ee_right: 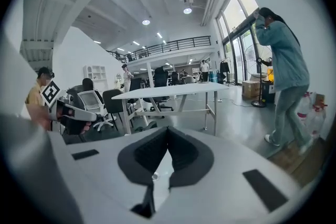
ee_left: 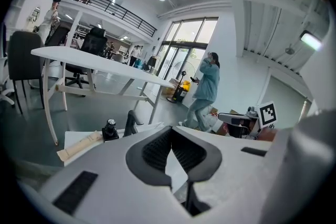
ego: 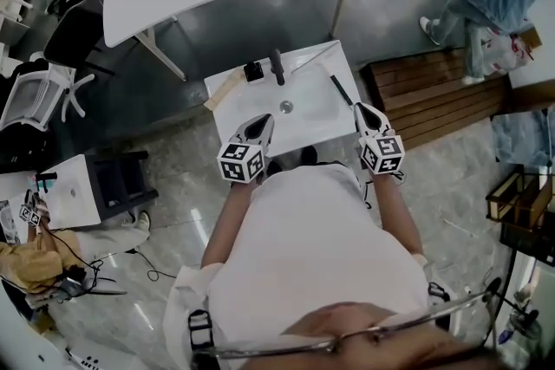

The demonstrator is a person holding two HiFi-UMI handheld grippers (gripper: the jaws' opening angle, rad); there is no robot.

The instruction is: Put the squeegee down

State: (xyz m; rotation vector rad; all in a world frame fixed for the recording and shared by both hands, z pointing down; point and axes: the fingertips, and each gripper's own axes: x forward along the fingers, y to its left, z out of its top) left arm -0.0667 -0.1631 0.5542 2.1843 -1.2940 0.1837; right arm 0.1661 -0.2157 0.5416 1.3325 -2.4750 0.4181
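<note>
Currently your right gripper is closed with nothing between its jaws, the tips meeting over the near right corner of the white sink. Just beyond those tips, what looks to be the squeegee lies as a thin dark bar along the sink's right rim; you can't tell from here whether they touch. Your left gripper is likewise closed and empty, near the drain. The faucet stands at the far rim.
</note>
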